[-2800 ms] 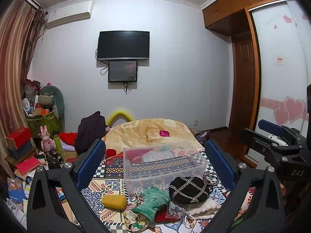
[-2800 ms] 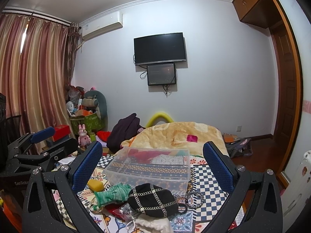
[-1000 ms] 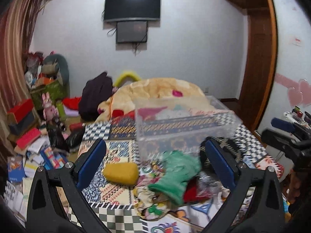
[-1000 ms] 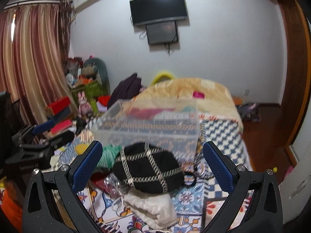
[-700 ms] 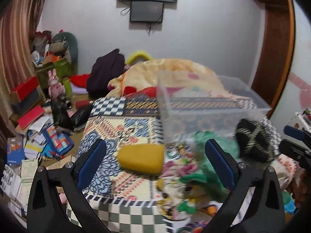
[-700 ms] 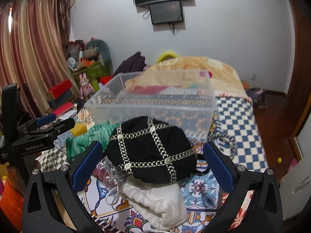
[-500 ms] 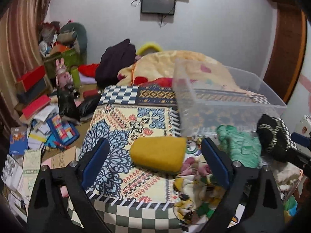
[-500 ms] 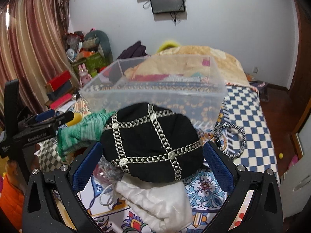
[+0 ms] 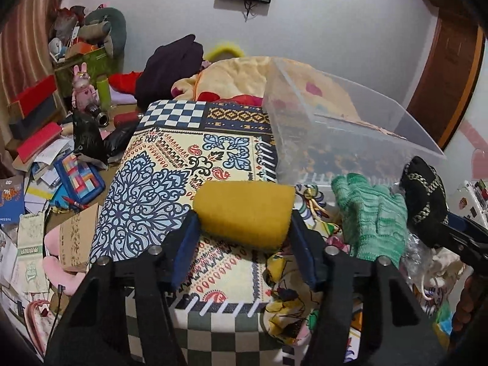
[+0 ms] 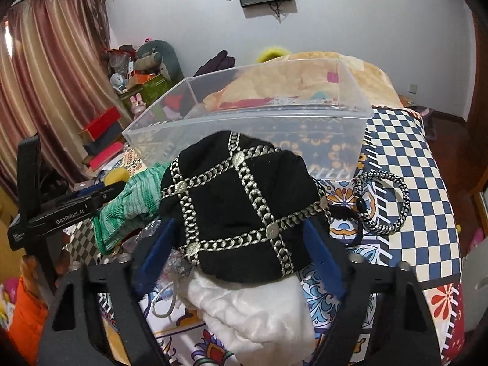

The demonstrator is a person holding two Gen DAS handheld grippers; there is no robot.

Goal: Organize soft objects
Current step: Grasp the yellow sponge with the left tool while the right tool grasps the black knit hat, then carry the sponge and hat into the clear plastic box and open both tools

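Cluttered bedroom: bed (image 9: 189, 158), curtains (image 10: 45, 76).

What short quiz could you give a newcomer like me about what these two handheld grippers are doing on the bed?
1. True or false: the clear plastic bin already holds the green glove.
2. Which item sits between the left gripper fingers: A) yellow sponge, B) white cloth, C) black-and-white cord loop?
3. Fill in: the right gripper straddles the black ____ with silver chain trim.

Key: 1. False, the glove lies on the patterned bedspread in front of the bin. 2. A. 3. Pouch.
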